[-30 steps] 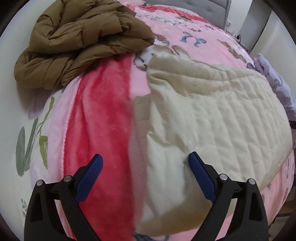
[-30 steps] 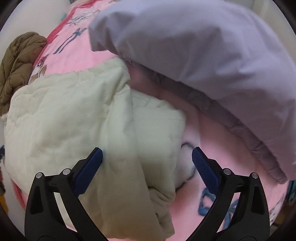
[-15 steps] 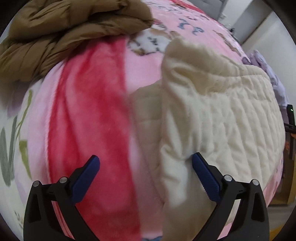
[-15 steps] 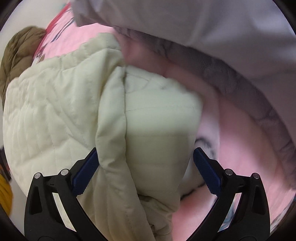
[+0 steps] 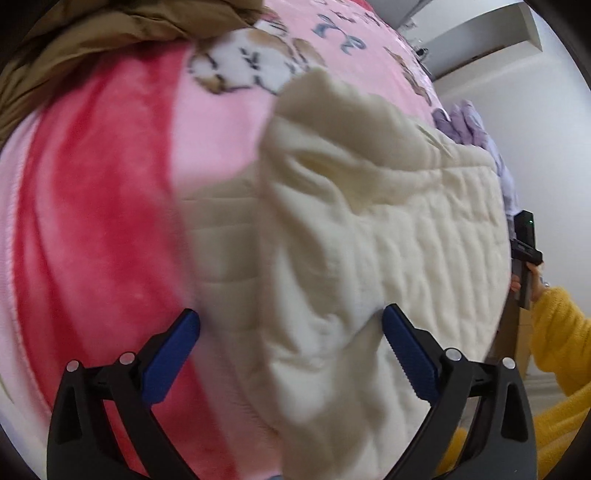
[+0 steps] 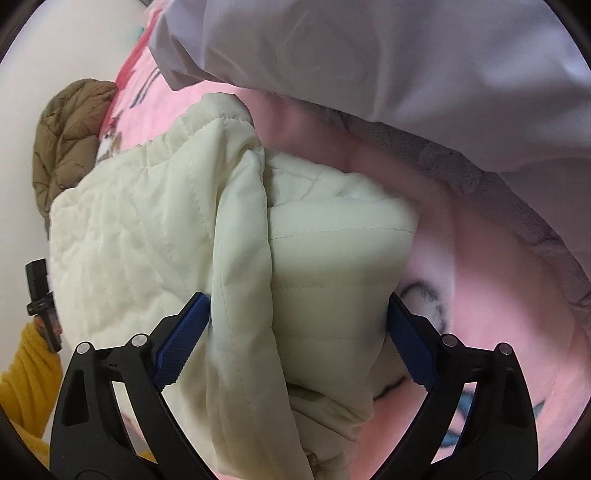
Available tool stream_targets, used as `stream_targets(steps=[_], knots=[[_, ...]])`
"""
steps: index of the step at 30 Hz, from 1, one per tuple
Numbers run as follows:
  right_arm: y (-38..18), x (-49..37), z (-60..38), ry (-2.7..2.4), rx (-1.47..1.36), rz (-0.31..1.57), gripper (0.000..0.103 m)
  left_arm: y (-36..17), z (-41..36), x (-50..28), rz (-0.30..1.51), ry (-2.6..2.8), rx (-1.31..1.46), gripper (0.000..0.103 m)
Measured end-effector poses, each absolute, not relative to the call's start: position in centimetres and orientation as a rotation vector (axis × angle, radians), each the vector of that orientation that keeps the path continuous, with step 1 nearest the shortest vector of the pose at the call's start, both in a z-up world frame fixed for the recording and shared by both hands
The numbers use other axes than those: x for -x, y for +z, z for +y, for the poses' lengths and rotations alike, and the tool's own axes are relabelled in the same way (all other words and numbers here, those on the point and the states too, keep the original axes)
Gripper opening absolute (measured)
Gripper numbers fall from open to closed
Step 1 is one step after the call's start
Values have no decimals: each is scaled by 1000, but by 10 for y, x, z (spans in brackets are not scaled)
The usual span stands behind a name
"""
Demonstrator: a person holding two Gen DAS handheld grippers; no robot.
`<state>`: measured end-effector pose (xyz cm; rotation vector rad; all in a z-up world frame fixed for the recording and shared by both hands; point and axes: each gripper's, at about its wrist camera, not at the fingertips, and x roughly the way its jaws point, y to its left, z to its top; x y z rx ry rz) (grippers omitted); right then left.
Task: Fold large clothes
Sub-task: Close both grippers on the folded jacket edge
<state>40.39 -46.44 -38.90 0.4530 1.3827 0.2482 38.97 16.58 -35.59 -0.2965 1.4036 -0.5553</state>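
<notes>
Left wrist view: a brown jacket [image 5: 110,40] and lilac garment [image 5: 469,122] flank the cream quilted jacket [image 5: 406,240] on the pink blanket [image 5: 110,206]. Both the left hand-held gripper [image 5: 291,354] and right hand-held gripper [image 6: 297,338] gape wide, straddling cream folds, clamping nothing.

The cream jacket [image 5: 369,258] is motion-blurred at its nine o'clock edge. The brown jacket [image 5: 110,33] is cut off at eleven o'clock. The lavender garment [image 6: 406,55] runs off at twelve o'clock.
</notes>
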Motion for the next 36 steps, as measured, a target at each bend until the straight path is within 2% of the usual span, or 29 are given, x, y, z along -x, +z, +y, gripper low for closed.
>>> stream_targets(steps=[4, 5, 7, 13, 14, 16, 17, 18, 19, 20, 22, 23, 25, 29, 32, 36], knots=[[-386, -397, -474, 263, -426, 1388, 87, -360, 149, -395, 1410, -543, 201, 97], [-389, -399, -471, 264, -388, 1405, 88, -365, 148, -399, 1419, -537, 210, 99], [-398, -404, -466, 269, -381, 1427, 95, -374, 149, -406, 1443, -533, 258, 99], [-411, -411, -455, 245, -415, 1437, 95, -387, 149, -416, 1492, -541, 311, 99], [-408, -409, -453, 252, -422, 1420, 93, -388, 147, -419, 1510, -537, 328, 98], [-404, -403, -442, 246, -376, 1406, 75, -390, 138, -423, 1514, -528, 307, 94], [-400, -400, -435, 234, -346, 1397, 70, -390, 131, -424, 1509, -513, 259, 92], [-397, -400, -431, 233, -328, 1395, 59, -390, 127, -424, 1508, -497, 236, 90], [-393, -399, -425, 229, -299, 1392, 50, -387, 123, -423, 1498, -480, 223, 83], [-390, -399, -421, 219, -274, 1391, 48, -385, 120, -422, 1490, -475, 220, 72], [-385, -397, -413, 201, -227, 1380, 39, -378, 111, -420, 1479, -430, 187, 62], [-384, -395, -411, 195, -216, 1378, 37, -376, 109, -421, 1476, -409, 178, 54], [-382, -393, -409, 156, -201, 1366, 32, -371, 103, -420, 1470, -326, 186, 44], [-366, -390, -393, 35, -138, 1335, 24, -360, 81, -415, 1444, -123, 186, 30], [-328, -375, -398, 17, -191, 1221, 17, -333, 75, -408, 1365, -50, 184, 22], [-274, -335, -402, 49, -175, 1123, 12, -282, 81, -378, 1249, -69, 259, 19]])
